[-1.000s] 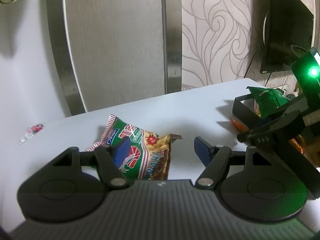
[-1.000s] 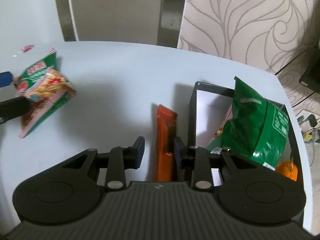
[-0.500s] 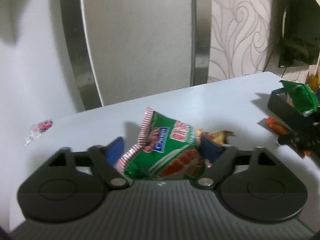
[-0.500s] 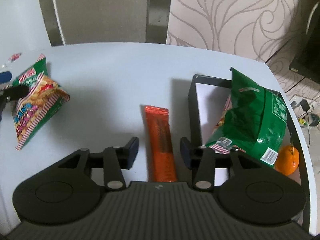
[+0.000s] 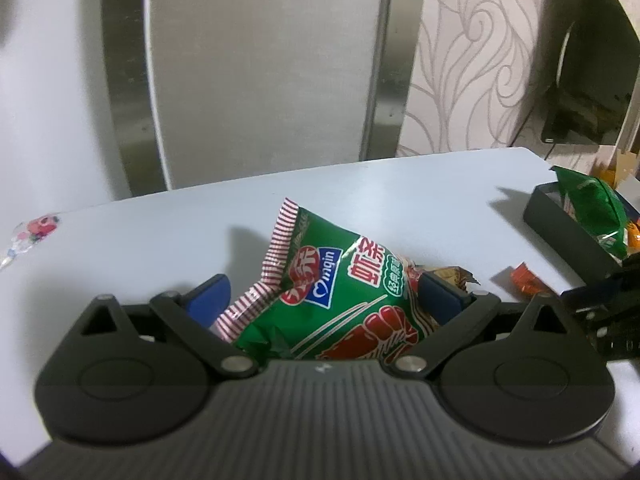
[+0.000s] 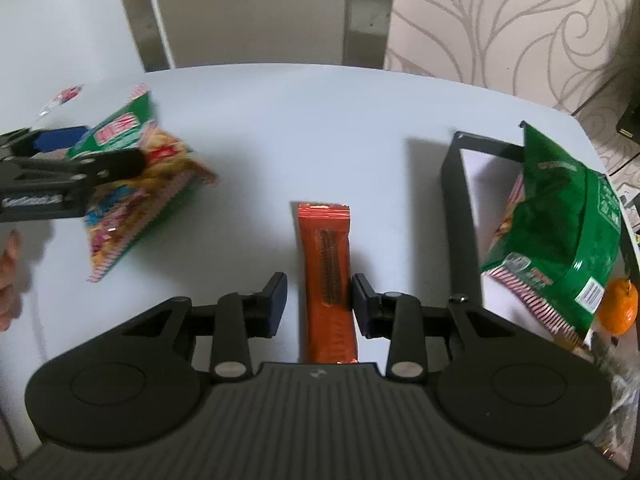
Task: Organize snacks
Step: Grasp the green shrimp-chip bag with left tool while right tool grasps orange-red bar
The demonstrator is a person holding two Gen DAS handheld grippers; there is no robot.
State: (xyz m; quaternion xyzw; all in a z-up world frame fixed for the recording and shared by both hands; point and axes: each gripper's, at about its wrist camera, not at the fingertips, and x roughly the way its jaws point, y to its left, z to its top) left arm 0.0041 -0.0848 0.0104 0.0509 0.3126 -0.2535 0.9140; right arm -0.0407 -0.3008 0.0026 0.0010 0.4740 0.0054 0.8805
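A green and red shrimp-snack bag (image 5: 344, 276) stands tilted on the white table (image 6: 320, 120). My left gripper (image 5: 324, 292) straddles it with its jaws still opening wide. The bag sits between the blue pads (image 5: 208, 298) without being squeezed. In the right wrist view the same bag (image 6: 132, 184) shows at the left with the left gripper (image 6: 92, 152) around it. An orange snack bar (image 6: 326, 264) lies flat between the fingers of my right gripper (image 6: 318, 300). Its jaws are closing, and a gap remains on the bar's left side.
A black open box (image 6: 454, 200) at the table's right end holds a large green bag (image 6: 560, 220), with an orange fruit (image 6: 618, 308) beside it. A small candy wrapper (image 5: 36, 228) lies at the far left. A hand (image 6: 8, 280) shows at the left edge.
The left gripper moved forward and down over the shrimp-snack bag and spread its jaws around it. The right gripper crept up along the orange bar, widened, then narrowed again.
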